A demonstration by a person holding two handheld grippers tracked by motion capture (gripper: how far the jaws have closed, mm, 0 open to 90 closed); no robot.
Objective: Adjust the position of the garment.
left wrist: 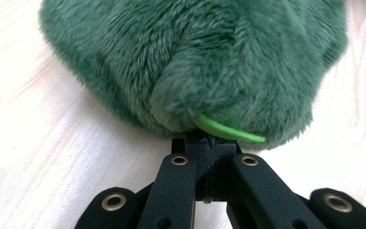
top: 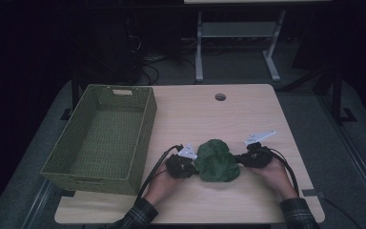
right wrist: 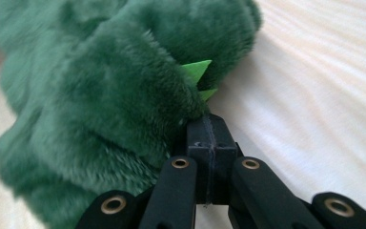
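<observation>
One woven basket (top: 100, 138) stands left of the plush, empty. Left tongs (top: 182, 165) are closed on one green plush toy (top: 217, 161), which rests on the surface (top: 248, 114); right tongs (top: 253, 156) are clamped on its opposite edge. Judgement: lift both ends together, level, towards the basket.

The left side of the tabletop (top: 209, 114) is taken up by a basket (top: 102, 138), its wall standing just beside the left gripper (top: 190, 166). Between the two grippers the way is blocked by a green plush (top: 217, 161) (pinched from both sides). Bare wood is left toward the far edge and right corner, past the right gripper (top: 242, 159).
</observation>
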